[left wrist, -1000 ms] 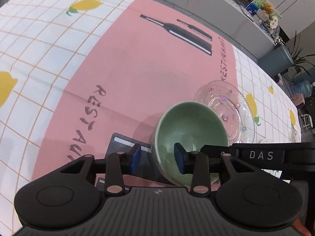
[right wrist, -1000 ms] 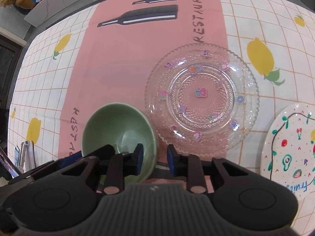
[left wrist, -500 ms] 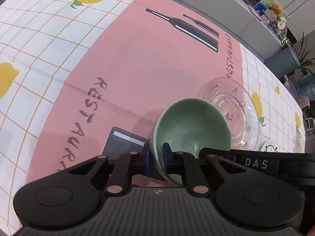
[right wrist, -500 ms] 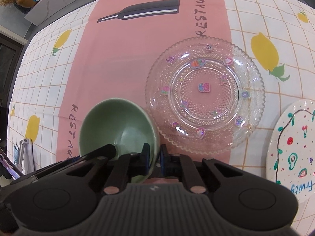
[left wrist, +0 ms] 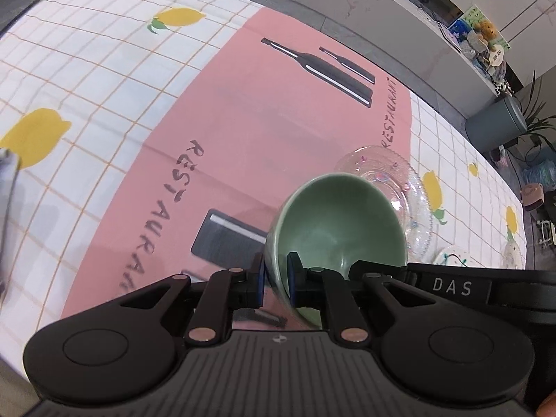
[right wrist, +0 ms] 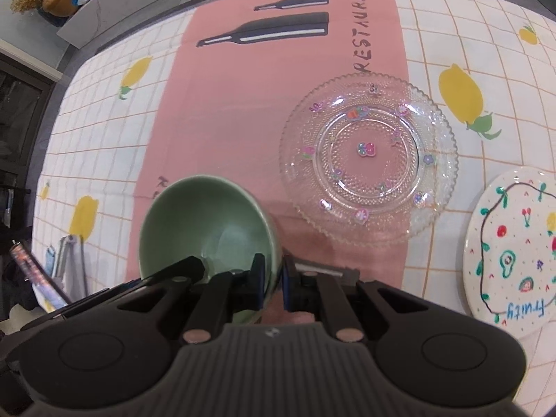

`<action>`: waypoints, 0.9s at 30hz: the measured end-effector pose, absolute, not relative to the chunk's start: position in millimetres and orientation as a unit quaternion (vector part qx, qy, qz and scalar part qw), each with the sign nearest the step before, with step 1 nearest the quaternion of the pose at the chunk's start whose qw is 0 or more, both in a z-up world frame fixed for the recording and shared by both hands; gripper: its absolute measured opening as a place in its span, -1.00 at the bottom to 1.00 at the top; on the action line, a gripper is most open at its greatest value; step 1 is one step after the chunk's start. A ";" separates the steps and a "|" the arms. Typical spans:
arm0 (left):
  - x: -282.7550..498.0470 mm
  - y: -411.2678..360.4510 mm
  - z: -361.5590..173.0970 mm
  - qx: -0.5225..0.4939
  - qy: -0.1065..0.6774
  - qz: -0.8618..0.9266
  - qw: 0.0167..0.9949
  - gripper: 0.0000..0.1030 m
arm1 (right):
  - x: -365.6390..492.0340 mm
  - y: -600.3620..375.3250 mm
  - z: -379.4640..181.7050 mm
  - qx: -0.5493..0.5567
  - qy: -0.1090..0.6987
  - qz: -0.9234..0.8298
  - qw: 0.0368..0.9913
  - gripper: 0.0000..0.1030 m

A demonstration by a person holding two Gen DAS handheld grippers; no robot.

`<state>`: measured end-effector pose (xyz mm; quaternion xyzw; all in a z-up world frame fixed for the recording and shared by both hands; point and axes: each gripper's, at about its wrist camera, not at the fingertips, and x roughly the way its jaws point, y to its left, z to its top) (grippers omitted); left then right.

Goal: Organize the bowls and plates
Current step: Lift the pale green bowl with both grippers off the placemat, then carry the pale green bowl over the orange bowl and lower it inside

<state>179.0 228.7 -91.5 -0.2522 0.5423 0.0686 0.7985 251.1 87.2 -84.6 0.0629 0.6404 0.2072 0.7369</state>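
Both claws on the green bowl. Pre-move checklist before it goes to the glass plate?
1. Left claw shut on the green bowl rim: ok.
2. Right claw shut on the opposite rim: ok.
3. Bowl empty: ok.
4. Bowl clear of the tablecloth: cannot tell.
5. Glass plate holds nothing: ok.
6. Painted fruit plate apart from the glass plate: ok.

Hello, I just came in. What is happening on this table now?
A person is tidying dishes with two tools. The left hand-held gripper and the right hand-held gripper are both shut on the rim of one green bowl, one on each side, and hold it tilted above the tablecloth. Beside it a glass plate lies flat, and a painted plate lies farther right. Neither is touched.
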 end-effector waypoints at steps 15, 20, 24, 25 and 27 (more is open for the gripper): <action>122.1 169.5 -10.4 -0.260 0.521 0.067 0.810 -0.74 | 189.3 28.8 0.7 0.045 0.606 0.222 0.763 -0.88; 100.5 145.3 -1.6 -0.271 0.524 0.056 0.805 -0.74 | 164.8 -3.8 9.6 0.041 0.607 0.225 0.761 -0.88; 90.2 128.4 -2.6 -0.267 0.532 0.045 0.802 -0.73 | 149.9 -29.4 8.4 0.049 0.612 0.225 0.757 -0.87; 89.0 124.5 -3.7 -0.264 0.534 0.043 0.802 -0.73 | 147.4 -34.2 7.0 0.051 0.615 0.223 0.755 -0.87; 88.3 118.6 -7.7 -0.262 0.543 0.036 0.797 -0.73 | 141.7 -43.4 3.7 0.052 0.617 0.221 0.753 -0.86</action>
